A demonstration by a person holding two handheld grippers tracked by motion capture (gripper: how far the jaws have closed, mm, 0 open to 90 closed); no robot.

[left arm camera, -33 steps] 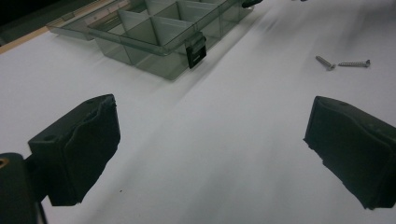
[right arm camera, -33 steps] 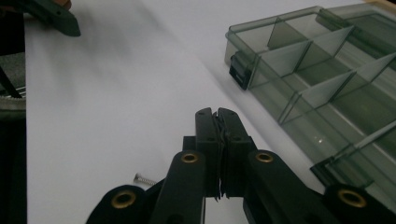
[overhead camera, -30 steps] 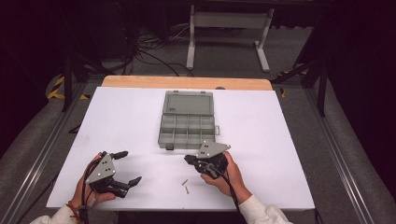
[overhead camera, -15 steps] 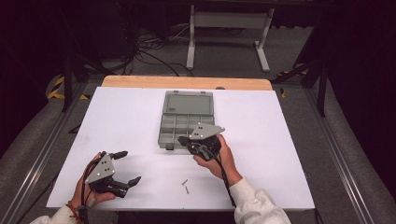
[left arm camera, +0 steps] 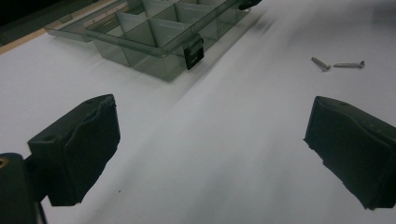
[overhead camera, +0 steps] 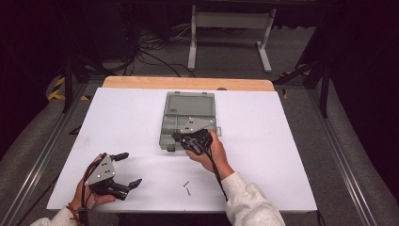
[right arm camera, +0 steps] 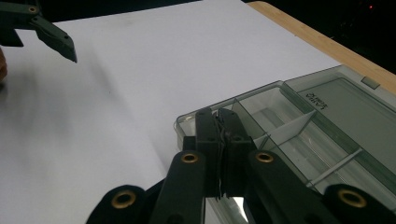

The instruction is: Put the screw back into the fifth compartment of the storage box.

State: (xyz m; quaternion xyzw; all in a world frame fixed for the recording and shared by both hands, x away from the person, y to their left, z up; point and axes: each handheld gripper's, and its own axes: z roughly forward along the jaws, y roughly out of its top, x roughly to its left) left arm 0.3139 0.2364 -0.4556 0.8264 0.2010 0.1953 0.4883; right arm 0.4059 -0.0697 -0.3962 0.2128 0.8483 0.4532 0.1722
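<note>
The white surface (overhead camera: 282, 155) carries an open, clear grey box (overhead camera: 188, 120) with compartments; the box lies toward the far middle of the surface, its lid folded flat on the far side and its black latches on the near edge. The right gripper (overhead camera: 178, 137) hangs over the near left corner of the box, held in the person's right hand (overhead camera: 211, 153), whose sleeve comes in from the near edge. In the right gripper view its fingers (right arm camera: 208, 128) are pressed together, with something thin and pale pinched between the tips; it is too small to tell for sure what it is, though it looks like a screw. The tips point over the corner compartment of the box (right arm camera: 299, 135). The left gripper (overhead camera: 129, 169) rests well to the near left of the box, close to the near edge of the surface, in the person's left hand (overhead camera: 89, 190). Its fingers (left arm camera: 77, 144) stand wide apart with nothing between them, just bare surface (left arm camera: 210, 154). Two small screws (overhead camera: 187, 187) lie loose on the surface on the near side of the box, between the two grippers and apart from both; in the left gripper view the screws (left arm camera: 337, 64) lie end to end, almost touching, beyond the right finger.
</note>
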